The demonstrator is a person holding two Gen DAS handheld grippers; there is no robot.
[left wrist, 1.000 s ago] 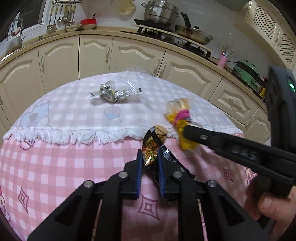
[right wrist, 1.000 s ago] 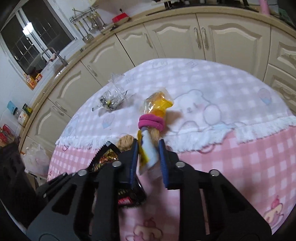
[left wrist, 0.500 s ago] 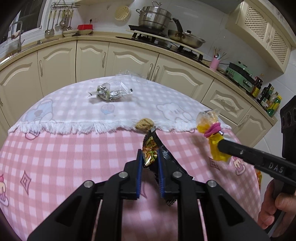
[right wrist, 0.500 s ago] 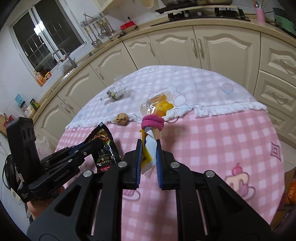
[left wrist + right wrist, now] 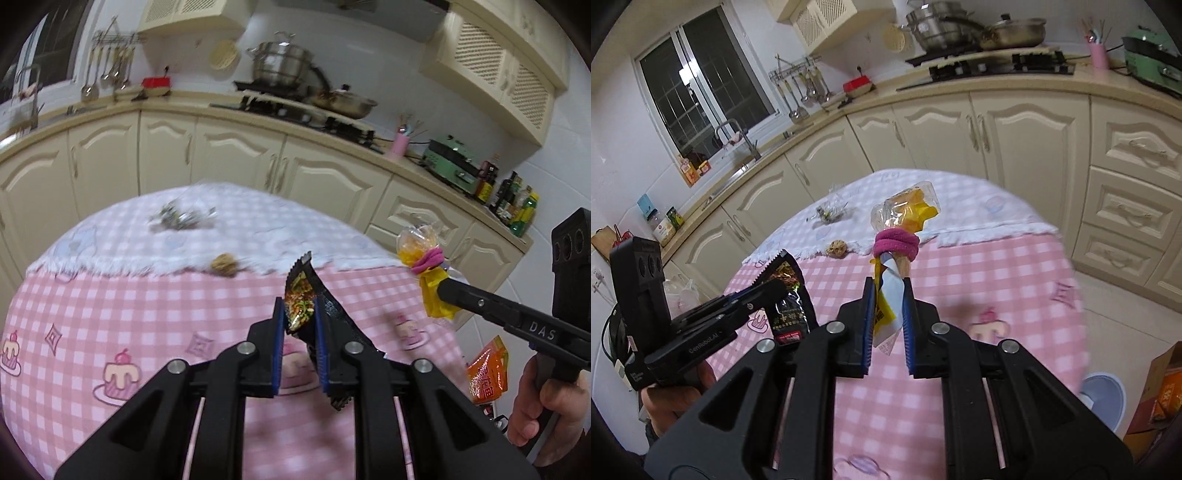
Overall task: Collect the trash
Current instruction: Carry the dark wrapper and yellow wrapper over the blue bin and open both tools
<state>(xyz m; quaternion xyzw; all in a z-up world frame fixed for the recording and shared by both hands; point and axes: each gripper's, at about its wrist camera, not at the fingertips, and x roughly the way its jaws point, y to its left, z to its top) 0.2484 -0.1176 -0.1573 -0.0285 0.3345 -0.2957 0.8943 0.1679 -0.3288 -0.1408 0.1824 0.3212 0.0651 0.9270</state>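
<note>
Left wrist: left gripper (image 5: 300, 320) pinches black wrapper (image 5: 301, 301), lower end hidden | right gripper (image 5: 888, 300) clamps yellow bag (image 5: 905, 214)

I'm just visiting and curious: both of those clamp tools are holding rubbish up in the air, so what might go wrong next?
1. The left gripper pinches the open black snack wrapper near its torn top; crumbs could spill onto the pink tablecloth.
2. The right gripper holds the yellow bag only by its thin tail; the heavier top, above the pink hair tie, might slip out.
3. The walnut and the clear wrapper on the table could be forgotten.
</note>
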